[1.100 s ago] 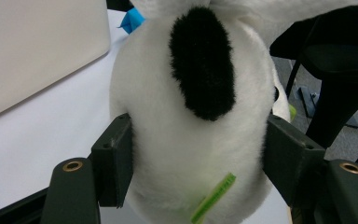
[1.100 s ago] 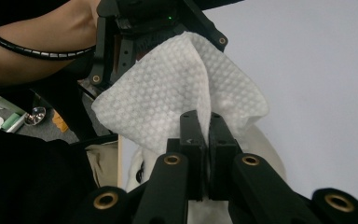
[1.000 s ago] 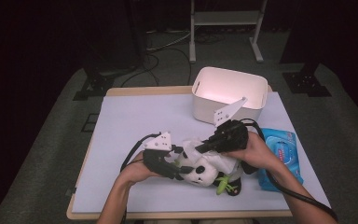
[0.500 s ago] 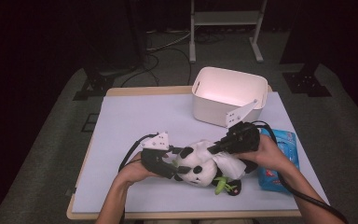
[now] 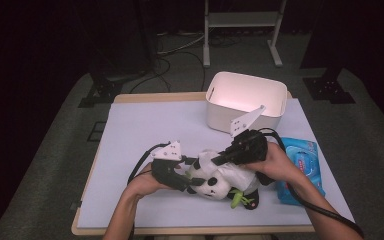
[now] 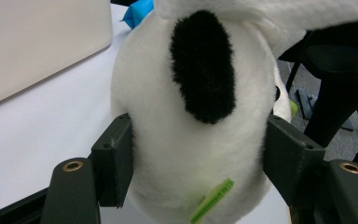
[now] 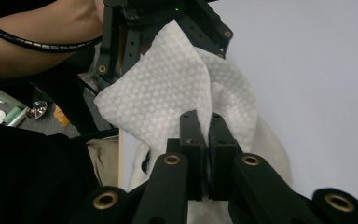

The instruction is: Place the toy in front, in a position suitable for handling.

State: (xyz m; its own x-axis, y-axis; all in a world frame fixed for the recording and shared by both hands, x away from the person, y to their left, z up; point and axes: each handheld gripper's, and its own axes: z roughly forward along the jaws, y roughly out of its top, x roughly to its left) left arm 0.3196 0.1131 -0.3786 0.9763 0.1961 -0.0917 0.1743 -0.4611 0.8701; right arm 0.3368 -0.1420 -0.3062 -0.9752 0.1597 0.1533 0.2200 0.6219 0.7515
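Plush panda (image 5: 215, 181) lies on the white sheet of the table (image 5: 145, 130), near the front edge, btwn the two hands; left gripper (image 5: 180, 181) is clamped on it — in the left gripper view both pads press into the white fur of the toy (image 6: 186, 154) either side, w/ a black patch above and a small green tag below. Right gripper (image 5: 219, 161) comes in from the right over the panda's top; its jaws are pinched tight together on a white textured wipe (image 7: 168, 98) (embossed dot pattern, folded and puckered at the grip), which fans out beyond the tips in the right gripper view; wipe (image 5: 206, 161) lies against the toy's upper side in the high view. White tub (image 5: 245, 102) stands at the table's far right, well apart from the toy; blue wipes pack (image 5: 302, 167) lies just beside the right hand (image 5: 275, 162) — partly under the forearm.
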